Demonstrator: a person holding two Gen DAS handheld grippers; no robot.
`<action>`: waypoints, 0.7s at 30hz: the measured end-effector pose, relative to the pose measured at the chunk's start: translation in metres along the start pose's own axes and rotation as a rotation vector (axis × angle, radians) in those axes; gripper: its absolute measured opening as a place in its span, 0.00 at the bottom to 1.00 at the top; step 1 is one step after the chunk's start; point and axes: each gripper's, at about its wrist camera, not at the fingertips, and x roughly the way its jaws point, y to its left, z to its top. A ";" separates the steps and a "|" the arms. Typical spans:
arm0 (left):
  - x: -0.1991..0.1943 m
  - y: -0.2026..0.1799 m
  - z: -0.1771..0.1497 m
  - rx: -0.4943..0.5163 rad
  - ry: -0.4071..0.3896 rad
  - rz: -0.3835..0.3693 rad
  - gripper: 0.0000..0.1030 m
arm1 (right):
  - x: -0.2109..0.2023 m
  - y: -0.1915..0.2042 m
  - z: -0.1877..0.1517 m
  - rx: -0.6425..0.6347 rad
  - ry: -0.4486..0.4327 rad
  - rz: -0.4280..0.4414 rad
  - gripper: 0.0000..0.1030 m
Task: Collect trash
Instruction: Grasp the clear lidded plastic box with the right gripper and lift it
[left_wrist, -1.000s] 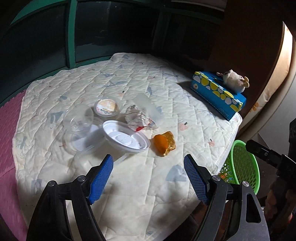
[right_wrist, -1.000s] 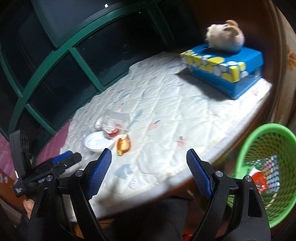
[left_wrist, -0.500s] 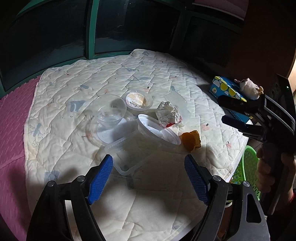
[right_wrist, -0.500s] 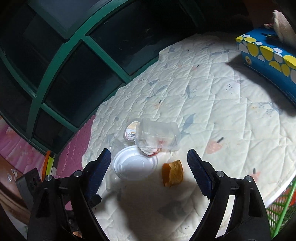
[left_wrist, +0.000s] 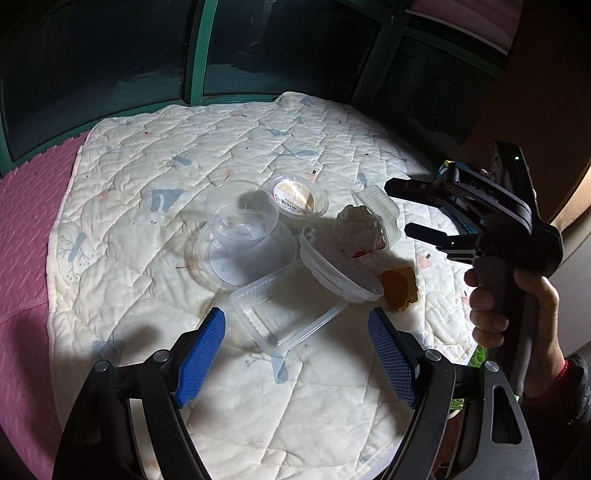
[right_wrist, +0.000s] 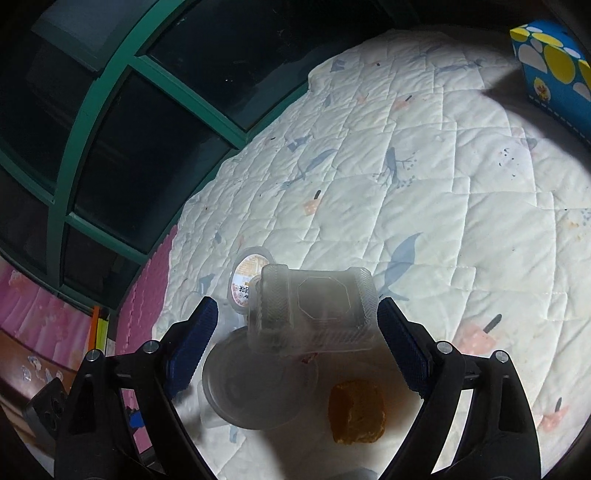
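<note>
Both hands are closing in on the trash heap in the middle of the quilt (left_wrist: 332, 140). The right gripper (right_wrist: 295, 338), jaws apart and just widened, straddles the ribbed clear box (right_wrist: 314, 314) without pressing it. The left gripper (left_wrist: 295, 354), also apart and empty, hovers short of the clear tray (left_wrist: 288, 317). At three o'clock from that tray lies an orange lump (left_wrist: 399, 291). Next, I'd judge, the right must sink and squeeze the box. The crumpled wrapper (left_wrist: 358, 236) is half buried, and the bin is hardly visible.
</note>
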 end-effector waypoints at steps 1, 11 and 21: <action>0.001 0.001 0.000 -0.003 0.002 0.002 0.74 | 0.004 -0.002 0.001 0.005 0.004 -0.007 0.85; 0.010 -0.001 0.006 0.003 0.010 -0.005 0.74 | 0.018 -0.011 0.005 0.024 0.017 -0.021 0.85; 0.017 -0.005 0.009 0.003 0.031 -0.010 0.74 | 0.025 -0.014 0.004 0.043 0.037 0.016 0.77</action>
